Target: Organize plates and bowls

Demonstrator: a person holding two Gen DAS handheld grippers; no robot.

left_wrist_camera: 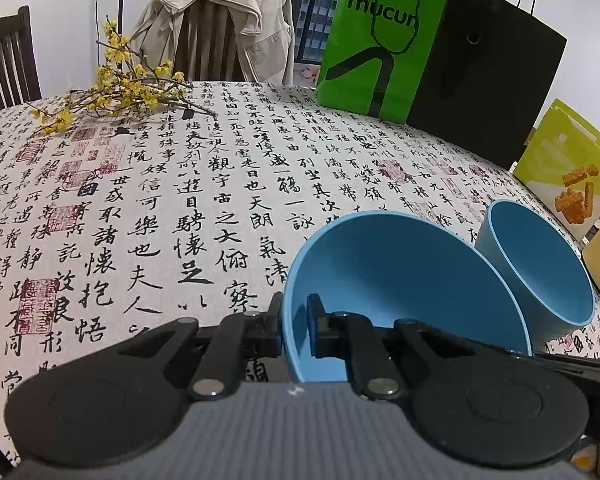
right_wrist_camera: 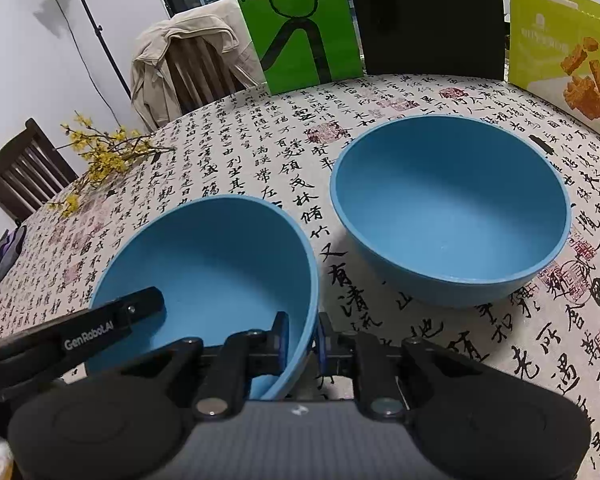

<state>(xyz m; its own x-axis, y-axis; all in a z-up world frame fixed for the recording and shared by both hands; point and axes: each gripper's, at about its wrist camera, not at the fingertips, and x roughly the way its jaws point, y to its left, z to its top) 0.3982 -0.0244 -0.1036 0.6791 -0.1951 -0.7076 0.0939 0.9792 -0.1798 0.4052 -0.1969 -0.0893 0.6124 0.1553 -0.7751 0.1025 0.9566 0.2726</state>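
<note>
Already both tools pinch opposite rims of the near blue bowl (right_wrist_camera: 204,272), left tool (left_wrist_camera: 296,320) and right tool (right_wrist_camera: 304,340) clamped shut on it, while the second bowl (right_wrist_camera: 452,208) sits ahead-right of the right tool, apart on the counter (right_wrist_camera: 260,140).

The left gripper (left_wrist_camera: 296,320) and the right gripper (right_wrist_camera: 303,344) both point downward, each with its jaws clamped on a bowl rim.

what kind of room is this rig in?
Most likely a home dining area: a table under a calligraphy-print tablecloth, wooden chairs, one with a jacket draped over it, and shopping bags standing at the far edge.
</note>
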